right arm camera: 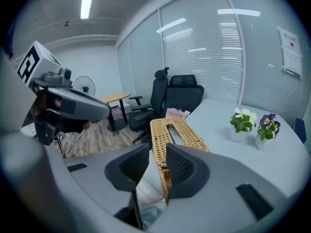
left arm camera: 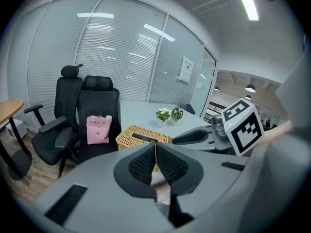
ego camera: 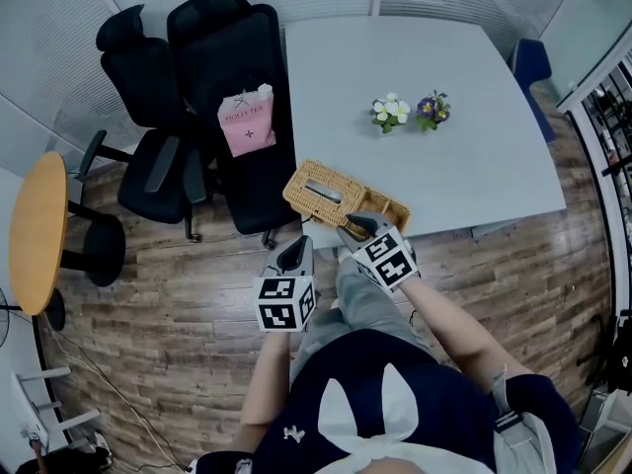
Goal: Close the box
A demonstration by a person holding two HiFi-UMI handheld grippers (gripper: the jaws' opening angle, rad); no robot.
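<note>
A woven wicker box [ego camera: 326, 192] with a slot in its top lies at the near edge of the grey table [ego camera: 444, 156]. Its near right end [ego camera: 387, 209] looks like a separate, lower part. My right gripper [ego camera: 355, 228] is at that near end. In the right gripper view the wicker rim [right arm camera: 177, 130] runs between the jaws of the right gripper [right arm camera: 158, 147], which close on it at the tips. My left gripper [ego camera: 296, 249] hangs off the table to the left, apart from the box. In the left gripper view the left gripper [left arm camera: 155, 147] has its pads together, with the box [left arm camera: 141, 134] beyond.
Two black office chairs [ego camera: 212, 87] stand left of the table, one with a pink bag [ego camera: 247, 121] on its seat. Two small flower pots [ego camera: 390, 113] [ego camera: 432, 110] stand mid-table. A round wooden table [ego camera: 38, 230] is at far left and a blue chair [ego camera: 533, 67] at right.
</note>
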